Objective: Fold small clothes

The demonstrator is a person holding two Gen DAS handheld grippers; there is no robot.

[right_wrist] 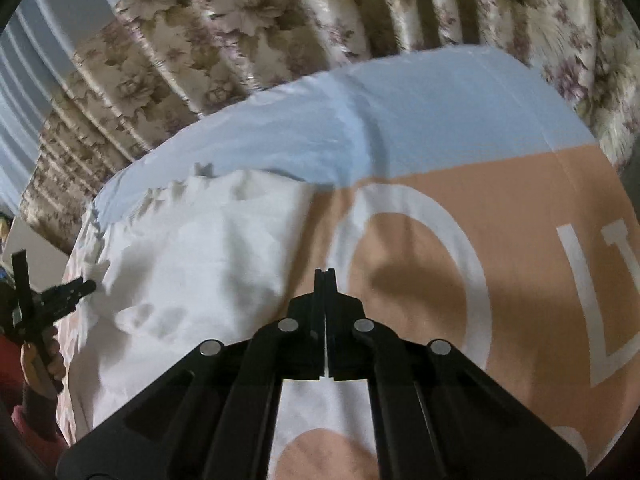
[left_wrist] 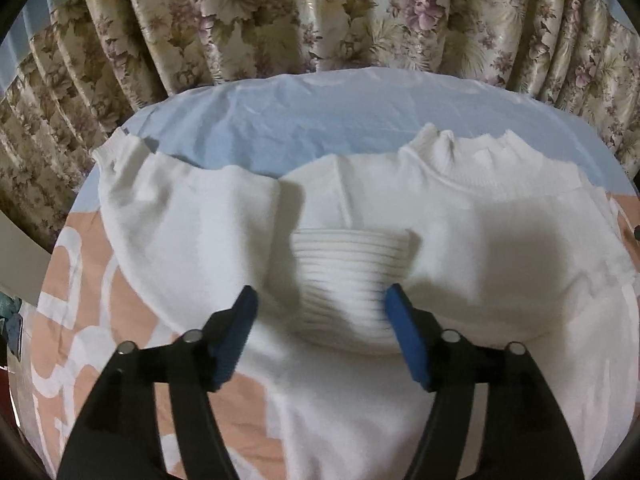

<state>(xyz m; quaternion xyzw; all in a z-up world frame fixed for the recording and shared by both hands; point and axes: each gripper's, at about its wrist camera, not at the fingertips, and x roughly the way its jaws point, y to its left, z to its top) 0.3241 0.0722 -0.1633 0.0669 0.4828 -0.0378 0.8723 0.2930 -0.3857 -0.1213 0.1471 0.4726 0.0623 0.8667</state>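
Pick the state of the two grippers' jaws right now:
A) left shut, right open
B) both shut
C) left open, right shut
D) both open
C: the left gripper has its blue-padded jaws spread wide on either side of the ribbed cuff of the white knit sweater, while the right gripper has its jaws pressed together above the peach-and-blue printed sheet.

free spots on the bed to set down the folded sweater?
Bare: blue sheet strip between the white sweater's collar and the floral curtain; peach printed sheet right of the sweater. Crowded: middle, sweater under open left gripper.
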